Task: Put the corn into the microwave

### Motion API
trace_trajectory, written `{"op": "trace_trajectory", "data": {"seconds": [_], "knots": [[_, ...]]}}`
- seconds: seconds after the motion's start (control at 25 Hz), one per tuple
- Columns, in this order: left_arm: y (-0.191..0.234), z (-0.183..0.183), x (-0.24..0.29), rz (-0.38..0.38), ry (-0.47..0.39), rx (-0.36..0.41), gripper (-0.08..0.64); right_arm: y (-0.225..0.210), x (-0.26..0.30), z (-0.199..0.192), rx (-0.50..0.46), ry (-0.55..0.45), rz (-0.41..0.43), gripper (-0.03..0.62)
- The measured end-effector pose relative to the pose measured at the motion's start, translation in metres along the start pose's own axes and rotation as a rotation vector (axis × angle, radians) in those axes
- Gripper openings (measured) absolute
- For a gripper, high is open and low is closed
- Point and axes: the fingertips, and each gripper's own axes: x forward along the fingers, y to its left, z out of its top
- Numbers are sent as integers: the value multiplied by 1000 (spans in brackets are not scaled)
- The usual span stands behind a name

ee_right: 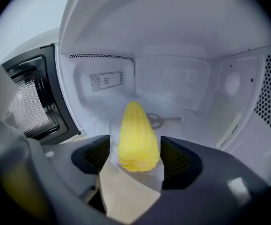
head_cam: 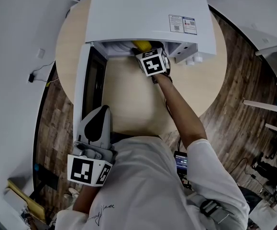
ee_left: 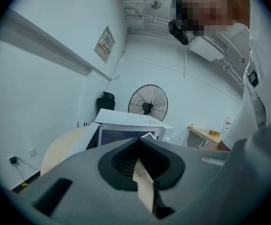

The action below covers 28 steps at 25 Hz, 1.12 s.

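Right gripper [ee_right: 136, 155] reaches into the microwave [head_cam: 148, 13] cavity at 12 o'clock, jaws spread wide. The corn [ee_right: 136, 135] sits between the pads, apparently gripped by neither, though the gap on the right side is hard to read. It looks set down on the cavity floor, so this reads as a release. Cob's long axis runs along the gripper's line, 6 to 12 o'clock, tapered tip toward the back wall, cut end nearest the jaws. Left gripper [ee_left: 142, 165] hangs back at 7 o'clock, jaws together, empty, likely just kept clear of the open door [head_cam: 88, 80].
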Motion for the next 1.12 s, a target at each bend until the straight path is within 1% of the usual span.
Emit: {"op": "trace_trajectory", "data": {"seconds": [0.16, 0.32, 0.4, 0.52, 0.84, 1.12], "knots": [[-4, -2, -2, -5, -4, -1, -11, -2, -6, 0, 13, -7, -5, 347], [-10, -4, -3, -18, -5, 0, -11, -1, -12, 0, 25, -21, 1, 316], [-13, -3, -4, -22, -7, 1, -11, 0, -17, 3, 35, -27, 1, 313], [-17, 0, -5, -31, -15, 2, -11, 1, -23, 5, 26, -32, -4, 296], [-30, 4, -6, -60, -30, 15, -11, 1, -45, 16, 52, -75, 11, 284], [-41, 0, -8, -85, -34, 20, -11, 1, -70, 19, 63, -109, 23, 236]]}}
